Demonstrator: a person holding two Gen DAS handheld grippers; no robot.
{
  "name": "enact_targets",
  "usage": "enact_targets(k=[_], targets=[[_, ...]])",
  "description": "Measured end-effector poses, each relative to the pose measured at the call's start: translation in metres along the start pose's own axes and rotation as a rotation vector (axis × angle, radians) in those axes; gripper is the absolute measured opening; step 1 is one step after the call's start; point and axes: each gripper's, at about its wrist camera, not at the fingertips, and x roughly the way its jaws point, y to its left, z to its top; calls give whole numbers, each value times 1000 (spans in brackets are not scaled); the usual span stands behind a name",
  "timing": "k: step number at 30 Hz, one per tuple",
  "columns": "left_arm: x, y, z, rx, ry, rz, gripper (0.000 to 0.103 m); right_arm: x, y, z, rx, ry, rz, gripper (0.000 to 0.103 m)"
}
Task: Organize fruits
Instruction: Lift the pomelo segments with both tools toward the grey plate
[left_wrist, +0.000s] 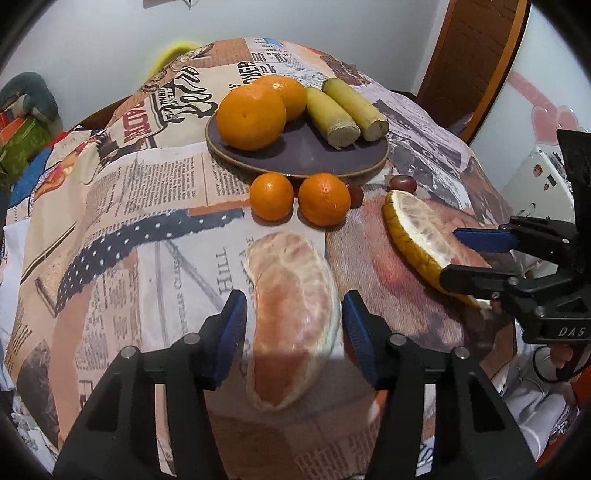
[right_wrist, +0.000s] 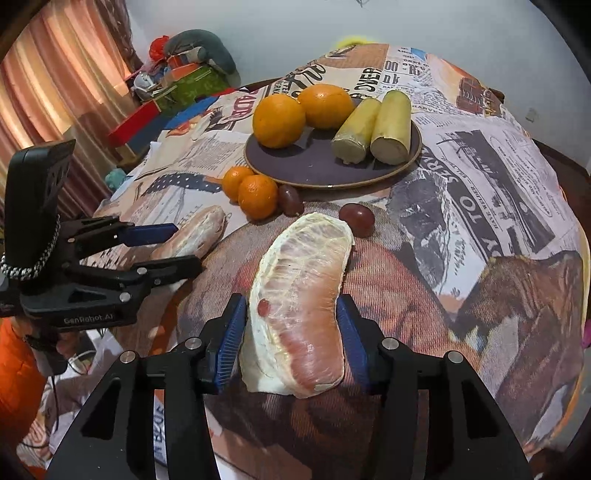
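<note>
The left gripper (left_wrist: 293, 317) straddles a peeled pomelo wedge (left_wrist: 291, 325) lying on the worktop (left_wrist: 147, 206), which is covered in a newspaper-print cloth. Its blue fingers (left_wrist: 231, 332) stand on either side of the wedge: the right-hand finger is at the wedge's edge, while a thin gap seems to show at the left-hand one, so I cannot tell whether the fingers actually clamp it.

The right gripper (right_wrist: 291, 332) has a second pomelo wedge (right_wrist: 299, 306) between its fingers (right_wrist: 231, 336), this one with yellow rind along its back edge, seen from the left wrist view. Both fingers lie against the wedge's sides, closed on it, and it rests on the cloth.

Farther back sits a dark plate (right_wrist: 321, 170) holding two large oranges (right_wrist: 279, 120) and two pale yellow cut stalks (right_wrist: 393, 125) side by side. Just in front of the plate's rim lie two small tangerines (right_wrist: 258, 195), touching each other, and near them two dark red grapes (right_wrist: 356, 219) on the cloth, one just beyond the tip of the right gripper's wedge.
</note>
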Motion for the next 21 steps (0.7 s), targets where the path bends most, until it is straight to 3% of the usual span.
enact_targets(k=[7, 11, 21], targets=[[7, -1, 6, -1, -8, -14, 54, 11, -2, 13, 31, 3, 4, 52], [7, 1, 6, -8, -13, -8, 46, 16, -3, 16, 24, -6, -6, 53], [-7, 5, 9, -40, -47, -21, 44, 5, -2, 15, 27, -57, -8, 49]])
